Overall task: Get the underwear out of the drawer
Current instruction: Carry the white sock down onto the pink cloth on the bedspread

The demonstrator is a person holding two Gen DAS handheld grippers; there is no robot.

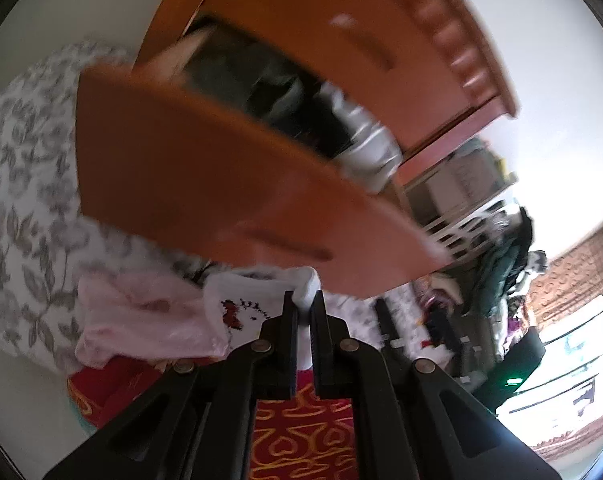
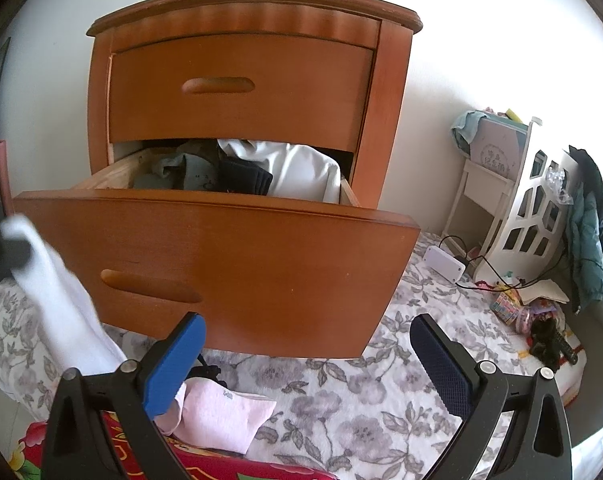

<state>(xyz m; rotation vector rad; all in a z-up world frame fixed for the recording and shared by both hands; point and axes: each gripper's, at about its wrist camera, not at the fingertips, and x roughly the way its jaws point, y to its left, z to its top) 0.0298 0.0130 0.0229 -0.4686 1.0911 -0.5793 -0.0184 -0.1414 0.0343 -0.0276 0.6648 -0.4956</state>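
Note:
The orange wooden nightstand's lower drawer stands pulled out, holding white, dark and grey clothes. My left gripper is shut on a white piece of underwear with a red print, below the drawer front. In the right wrist view that white underwear hangs at the left from the blurred left gripper. A pink garment lies on the floral bedding in front of the drawer. My right gripper hovers open before the drawer front, with nothing between its blue pads.
A red patterned blanket lies at the near left. To the right stand a white cut-out shelf, a white box with cables, a hanging teal jacket and small toys. The upper drawer is closed.

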